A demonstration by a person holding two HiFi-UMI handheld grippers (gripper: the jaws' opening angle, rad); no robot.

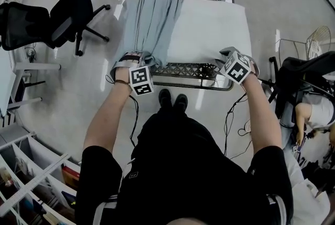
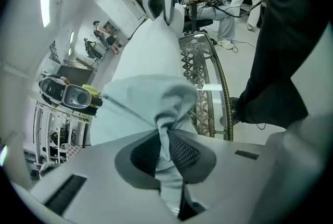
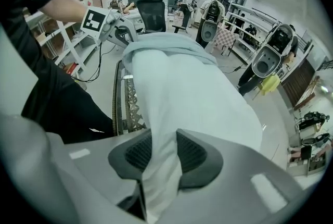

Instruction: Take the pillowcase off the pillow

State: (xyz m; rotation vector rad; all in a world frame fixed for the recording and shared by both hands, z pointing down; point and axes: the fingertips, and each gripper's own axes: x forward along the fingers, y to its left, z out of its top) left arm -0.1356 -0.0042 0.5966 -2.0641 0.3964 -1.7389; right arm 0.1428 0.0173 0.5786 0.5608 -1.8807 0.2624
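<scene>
Left gripper point(image 2: 167, 147): the jaws stood narrow, their dark ribbed pads pressed on a gathered fold of the pale blue pillowcase point(image 2: 151, 98), which ran down between them and fanned out above. Right gripper point(image 3: 165, 152): the jaws were likewise closed to a narrow gap, pinching a corner of the white pillow point(image 3: 192, 92); the cloth passed between the pads and hung below them.

Head view: both grippers pointed steeply down at the near edge of a small table point(image 1: 183, 69) with a metal lattice frame, the left one at the pillow's near left corner and the right one at its near right corner, each bearing a marker cube point(image 1: 141, 80). The pillow lay flat on the table. The pillowcase covered only its left part, bunched in long folds from the far edge to the left gripper. The right part of the pillow was bare and white.

Surroundings: the person point(image 1: 183, 156), dressed in black, stood close against the near side of the table. A black office chair point(image 1: 68, 9) stood on the pale floor to the left, well apart from the table, and shelving point(image 1: 31, 177) occupied the lower left corner.
</scene>
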